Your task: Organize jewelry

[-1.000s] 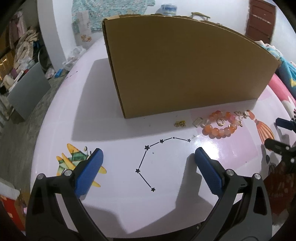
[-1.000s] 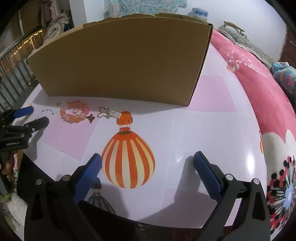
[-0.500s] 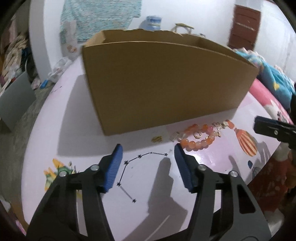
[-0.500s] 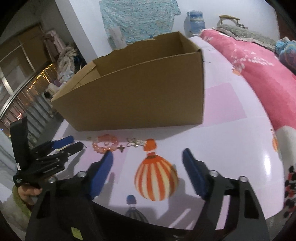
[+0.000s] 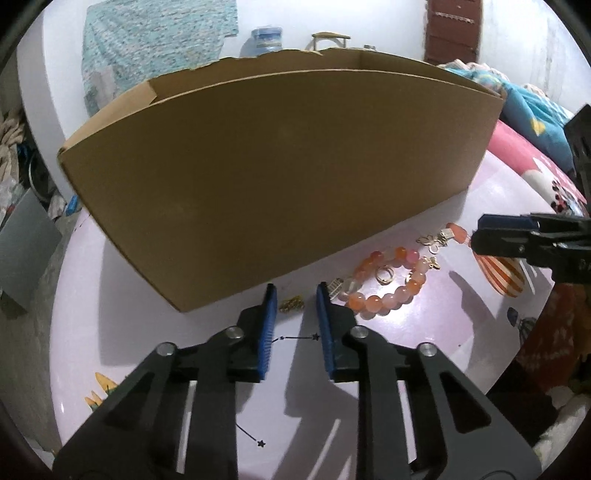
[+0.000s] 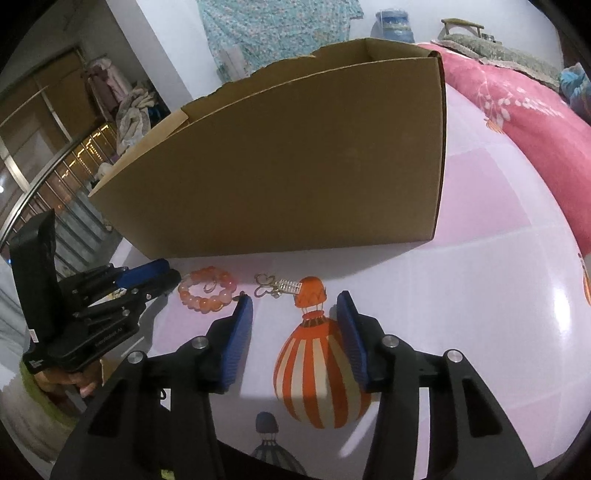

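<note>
This looks like a lived-in room of a home, probably a bedroom. A pink floral blanket (image 6: 517,122) is heaped along one side, with blue bedding (image 5: 532,110) beyond it. A patterned cloth (image 5: 155,40) hangs on the white wall, near a water jug (image 6: 393,22) and a brown door (image 5: 452,29). Clothes (image 6: 133,107) are piled by a wardrobe (image 6: 48,96), though that corner is dim and hard to read. The table (image 6: 498,295) wears a glossy cover printed with a balloon (image 6: 321,373) and stars, and a plain cardboard box (image 5: 280,184) stands on it.
</note>
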A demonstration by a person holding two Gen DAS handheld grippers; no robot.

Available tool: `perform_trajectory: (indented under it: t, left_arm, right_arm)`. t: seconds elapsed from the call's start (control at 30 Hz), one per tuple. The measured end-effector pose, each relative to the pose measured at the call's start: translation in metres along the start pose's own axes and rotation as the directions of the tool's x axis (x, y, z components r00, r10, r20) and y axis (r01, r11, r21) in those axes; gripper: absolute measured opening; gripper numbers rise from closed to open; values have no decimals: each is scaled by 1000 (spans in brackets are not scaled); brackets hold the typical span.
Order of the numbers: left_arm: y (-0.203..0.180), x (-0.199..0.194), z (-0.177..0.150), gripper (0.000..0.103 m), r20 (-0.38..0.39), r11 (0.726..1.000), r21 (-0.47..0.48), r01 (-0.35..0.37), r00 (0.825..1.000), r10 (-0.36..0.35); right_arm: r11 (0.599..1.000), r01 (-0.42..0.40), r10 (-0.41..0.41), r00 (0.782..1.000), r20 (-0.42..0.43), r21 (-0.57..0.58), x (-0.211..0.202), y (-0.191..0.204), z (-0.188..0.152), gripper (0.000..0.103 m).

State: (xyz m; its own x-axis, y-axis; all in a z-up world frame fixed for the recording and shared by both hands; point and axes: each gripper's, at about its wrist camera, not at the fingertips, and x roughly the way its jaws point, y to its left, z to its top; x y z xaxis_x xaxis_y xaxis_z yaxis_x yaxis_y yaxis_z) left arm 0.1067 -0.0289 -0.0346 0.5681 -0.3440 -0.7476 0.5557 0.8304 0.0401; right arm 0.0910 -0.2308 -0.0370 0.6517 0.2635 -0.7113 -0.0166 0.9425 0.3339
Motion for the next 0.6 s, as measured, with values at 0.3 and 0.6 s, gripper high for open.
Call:
perform_trajectory:
  t: [0.3,0.6]
  left_arm:
    - [-9,2,2,3,6,999,49,-16,1000,16]
    - [-5,-12,-14,0,16,1000,-20,6,1000,-6]
  right_arm:
    - [1000,-5,4,1000,17,27,-4,-3,-5,40]
    - [997,-41,41,999,12,-69,-15,2,-2,40]
